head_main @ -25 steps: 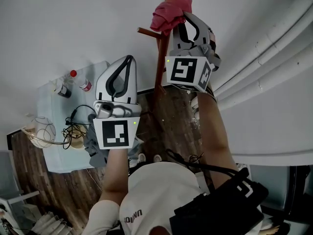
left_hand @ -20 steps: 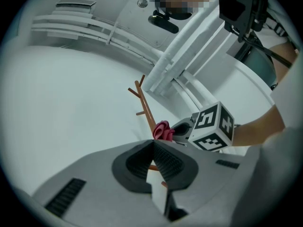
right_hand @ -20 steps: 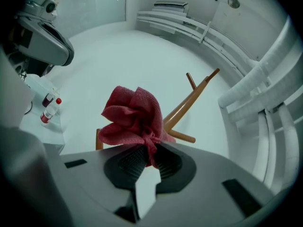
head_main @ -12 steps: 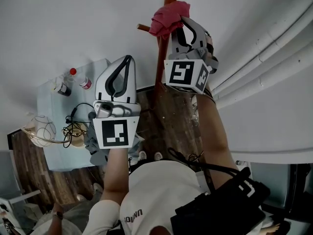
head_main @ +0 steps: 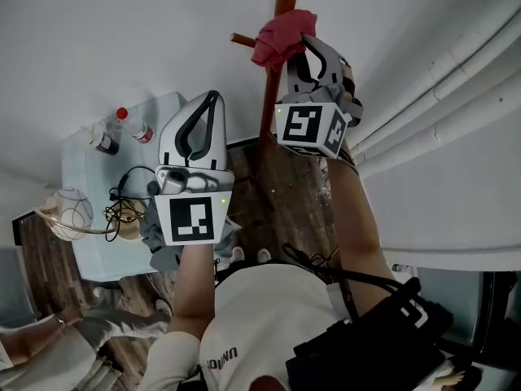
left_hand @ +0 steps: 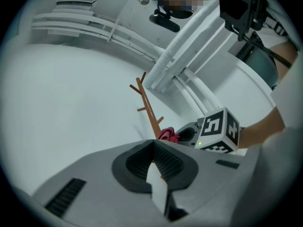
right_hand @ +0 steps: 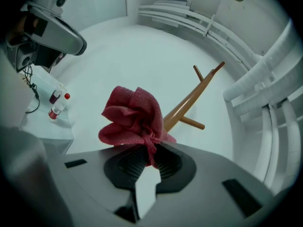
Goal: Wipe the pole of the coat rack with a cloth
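The brown wooden coat rack pole (head_main: pixel 272 96) rises against the white wall, with short pegs (head_main: pixel 242 39). A bunched red cloth (head_main: pixel 281 34) is pressed against the pole, and my right gripper (head_main: pixel 304 37) is shut on it. In the right gripper view the red cloth (right_hand: pixel 135 117) sits in front of the pole (right_hand: pixel 189 103), pinched between the jaws. My left gripper (head_main: pixel 207 98) hangs left of the pole, shut and empty. In the left gripper view the pole (left_hand: pixel 148 111) and cloth (left_hand: pixel 166 135) lie ahead, beside the right gripper's marker cube (left_hand: pixel 219 129).
A pale blue table (head_main: pixel 94 243) stands at the left with bottles (head_main: pixel 132 125), cables (head_main: pixel 129 210) and a round wire lamp (head_main: pixel 69 212). White pipes (head_main: pixel 456 72) run along the wall at the right. Wooden floor (head_main: pixel 285 202) lies at the rack's base. A person's arm (head_main: pixel 49 350) shows bottom left.
My right gripper has slid the red cloth a little upward along the pole. The left gripper has stayed put. A person's arm has come into view at bottom left.
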The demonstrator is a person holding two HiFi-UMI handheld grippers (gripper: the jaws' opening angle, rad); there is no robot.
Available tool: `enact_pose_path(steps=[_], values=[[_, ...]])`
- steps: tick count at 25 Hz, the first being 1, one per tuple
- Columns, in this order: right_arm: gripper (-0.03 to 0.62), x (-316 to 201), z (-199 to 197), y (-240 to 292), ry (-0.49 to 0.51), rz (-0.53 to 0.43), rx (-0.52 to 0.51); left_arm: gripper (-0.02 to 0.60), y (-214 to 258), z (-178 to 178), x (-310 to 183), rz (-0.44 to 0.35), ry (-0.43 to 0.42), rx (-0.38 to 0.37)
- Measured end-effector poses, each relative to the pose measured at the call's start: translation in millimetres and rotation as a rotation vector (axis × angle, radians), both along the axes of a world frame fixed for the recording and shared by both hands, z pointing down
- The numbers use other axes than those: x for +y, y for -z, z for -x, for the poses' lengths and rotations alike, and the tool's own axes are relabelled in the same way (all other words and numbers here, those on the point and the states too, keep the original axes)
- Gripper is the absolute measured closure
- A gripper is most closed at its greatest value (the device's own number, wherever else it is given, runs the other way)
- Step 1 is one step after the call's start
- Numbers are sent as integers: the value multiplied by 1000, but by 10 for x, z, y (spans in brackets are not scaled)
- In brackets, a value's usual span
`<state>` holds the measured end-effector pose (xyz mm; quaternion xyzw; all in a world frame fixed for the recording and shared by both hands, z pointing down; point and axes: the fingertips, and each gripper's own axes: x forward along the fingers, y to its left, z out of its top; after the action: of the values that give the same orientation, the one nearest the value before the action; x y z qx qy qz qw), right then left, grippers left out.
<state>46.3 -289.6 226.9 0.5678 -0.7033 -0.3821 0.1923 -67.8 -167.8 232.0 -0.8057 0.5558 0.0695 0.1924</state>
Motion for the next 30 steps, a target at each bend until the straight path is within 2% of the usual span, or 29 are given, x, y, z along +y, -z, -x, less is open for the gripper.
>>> enact_pose_path(steps=[30], values=[[546, 35, -1, -797, -9, 150, 46, 569, -167, 27, 36, 37, 14, 8]])
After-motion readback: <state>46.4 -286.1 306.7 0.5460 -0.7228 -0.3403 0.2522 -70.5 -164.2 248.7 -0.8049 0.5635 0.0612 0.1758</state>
